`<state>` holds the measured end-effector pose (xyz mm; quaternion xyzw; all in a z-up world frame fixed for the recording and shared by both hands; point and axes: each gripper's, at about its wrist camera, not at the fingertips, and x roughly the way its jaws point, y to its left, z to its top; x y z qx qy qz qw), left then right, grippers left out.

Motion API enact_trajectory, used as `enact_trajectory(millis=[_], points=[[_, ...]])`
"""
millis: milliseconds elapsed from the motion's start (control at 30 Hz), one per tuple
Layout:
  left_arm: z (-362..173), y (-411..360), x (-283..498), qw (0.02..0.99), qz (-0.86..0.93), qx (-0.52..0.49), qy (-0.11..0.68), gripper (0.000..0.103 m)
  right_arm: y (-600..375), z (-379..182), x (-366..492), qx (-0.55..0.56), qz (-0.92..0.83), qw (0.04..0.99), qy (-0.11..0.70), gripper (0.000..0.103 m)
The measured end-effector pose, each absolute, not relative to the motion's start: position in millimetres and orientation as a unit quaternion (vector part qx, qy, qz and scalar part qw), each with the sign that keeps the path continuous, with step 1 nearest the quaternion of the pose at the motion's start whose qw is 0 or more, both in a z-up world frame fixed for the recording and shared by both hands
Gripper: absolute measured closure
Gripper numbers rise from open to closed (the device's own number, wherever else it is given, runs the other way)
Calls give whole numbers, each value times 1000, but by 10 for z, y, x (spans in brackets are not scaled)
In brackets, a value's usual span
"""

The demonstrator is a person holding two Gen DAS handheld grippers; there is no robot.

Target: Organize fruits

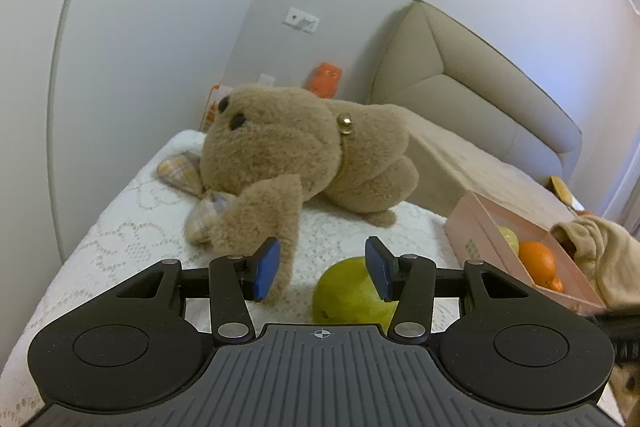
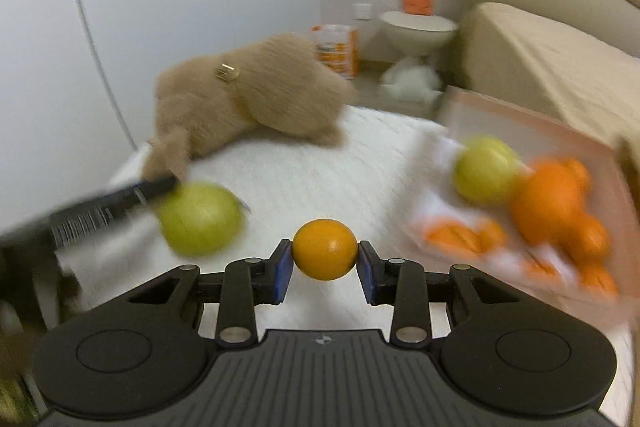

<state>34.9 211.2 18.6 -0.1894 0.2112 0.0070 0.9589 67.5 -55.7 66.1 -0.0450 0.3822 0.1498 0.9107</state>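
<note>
A: First, the left wrist view. What is the condition of the left claw (image 1: 322, 267)?

B: Its jaws are spread apart with nothing between the blue pads (image 1: 267, 269). A green fruit (image 1: 348, 297) lies on the white lace-covered surface (image 1: 132, 227), just below and behind the right-hand pad, which overlaps its upper right edge in this view. Whether they touch cannot be determined.

A: Other items in that view?

B: A brown plush toy (image 1: 296, 155) lies further back; one limb reaches down beside the left-hand pad. A pink box (image 1: 476, 227) at right holds an orange (image 1: 538, 259) and a pale green fruit (image 1: 508, 239).

A: Now the right wrist view.

B: The right claw (image 2: 325, 264) is clamped on a small orange fruit (image 2: 325, 249), one pad against each side, held above the surface (image 2: 304, 171). The green fruit (image 2: 200, 219) lies to the left, apart from it. The box (image 2: 532, 131), blurred, is at right with several orange fruits and one pale green one.
</note>
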Motion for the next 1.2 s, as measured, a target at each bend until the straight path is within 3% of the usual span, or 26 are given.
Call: enact_trajectory(millis=[133, 267, 333, 400, 700, 1067, 1200], points=[[263, 1847, 374, 970, -16, -118, 211, 51, -1001, 475, 382, -48, 91, 920, 378, 69], [388, 1390, 456, 973, -21, 26, 229, 50, -1335, 316, 281, -18, 87, 920, 382, 68], [419, 1187, 503, 965, -13, 102, 241, 48, -1435, 254, 265, -6, 88, 920, 381, 60], [435, 1064, 547, 955, -6, 150, 254, 48, -1489, 196, 221, -3, 83, 924, 373, 43], [327, 947, 759, 925, 8, 209, 318, 46, -1510, 75, 168, 1, 105, 932, 347, 27], [350, 979, 1143, 883, -7, 242, 403, 39, -1466, 58, 157, -8, 106, 932, 346, 25], [203, 894, 1230, 849, 6, 313, 425, 38, -1457, 58, 159, -11, 105, 932, 347, 24]])
